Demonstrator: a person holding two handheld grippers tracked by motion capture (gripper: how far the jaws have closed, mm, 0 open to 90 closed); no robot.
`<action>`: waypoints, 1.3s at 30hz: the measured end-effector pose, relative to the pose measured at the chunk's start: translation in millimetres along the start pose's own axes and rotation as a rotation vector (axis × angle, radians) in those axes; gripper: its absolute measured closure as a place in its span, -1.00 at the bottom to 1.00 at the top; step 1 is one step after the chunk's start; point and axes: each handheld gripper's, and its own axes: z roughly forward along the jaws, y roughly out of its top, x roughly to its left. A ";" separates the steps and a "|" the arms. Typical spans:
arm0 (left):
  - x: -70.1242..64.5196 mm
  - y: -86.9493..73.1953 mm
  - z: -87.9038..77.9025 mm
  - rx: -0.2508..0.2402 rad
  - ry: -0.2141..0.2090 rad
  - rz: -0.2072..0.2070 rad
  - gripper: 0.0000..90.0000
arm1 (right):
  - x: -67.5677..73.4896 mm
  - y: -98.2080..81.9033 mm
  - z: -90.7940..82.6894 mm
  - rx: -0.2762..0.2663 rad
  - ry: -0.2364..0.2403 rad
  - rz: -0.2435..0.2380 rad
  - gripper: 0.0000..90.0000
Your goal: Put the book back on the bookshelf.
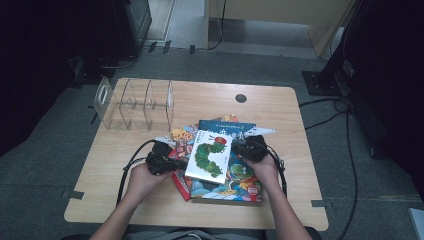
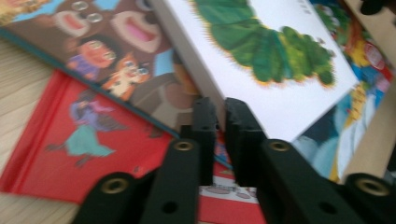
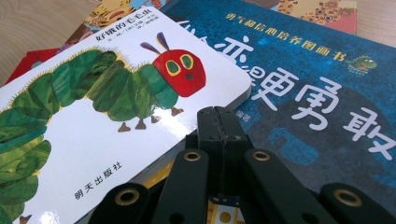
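Between the left gripper (image 2: 215, 112)'s slightly parted jaws nothing is pinched; the right gripper (image 3: 222, 122)'s jaws are closed, empty. Both flank the thick white caterpillar board book (image 1: 207, 155) atop the pile of picture books (image 1: 235, 187): stiff, glossy, probably slippery; best pinched at an overhanging edge.

black tongs (image 2: 219, 112), brass-ringed screw holes, trailing black cables

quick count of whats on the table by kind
picture books, colourful, in a loose pile: 5 that I can tell apart
clear acrylic divider rack: 1
black two-jaw claws: 2, left claw and right claw
total: 8
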 end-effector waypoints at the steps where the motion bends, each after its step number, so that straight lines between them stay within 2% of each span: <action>1: 1.6 1.0 -0.8 -0.001 0.013 -0.021 0.70 | -0.1 -0.2 -0.4 0.001 0.003 -0.002 1.00; 2: 3.1 1.9 -2.0 -0.004 0.034 -0.040 0.62 | -0.2 -0.4 -1.0 0.004 0.004 -0.004 1.00; 4: 6.2 2.9 -4.2 -0.009 0.043 -0.064 0.51 | 0.0 -1.4 -3.4 0.012 0.004 -0.010 1.00; 7: 12.0 6.2 -7.6 -0.037 0.020 -0.116 0.31 | 2.0 -5.0 -7.3 0.015 0.008 -0.030 1.00; 9: 13.6 8.7 -9.6 -0.052 0.011 -0.127 0.16 | 4.5 -8.5 -10.6 0.016 0.015 -0.053 1.00; 13: 13.0 16.2 -10.5 -0.053 0.019 -0.129 0.05 | 10.1 -12.7 -14.8 0.020 0.036 -0.080 1.00; 14: 12.8 18.6 -9.9 -0.050 0.010 -0.130 0.00 | 12.0 -13.7 -15.1 0.019 0.037 -0.094 1.00; 20: 9.9 25.5 -4.6 -0.047 0.021 -0.122 -0.08 | 18.7 -16.1 -14.8 0.025 0.044 -0.112 0.99; 26: 10.7 32.0 4.1 -0.021 -0.005 -0.120 -0.17 | 23.3 -18.5 -15.9 0.028 0.046 -0.099 1.00; 27: 11.3 33.2 5.7 -0.018 -0.017 -0.132 -0.21 | 23.6 -18.6 -15.4 0.025 0.042 -0.098 1.00; 39: 8.5 36.9 16.0 0.046 -0.020 -0.190 -0.22 | 23.0 -14.6 -6.6 0.000 0.043 -0.123 1.00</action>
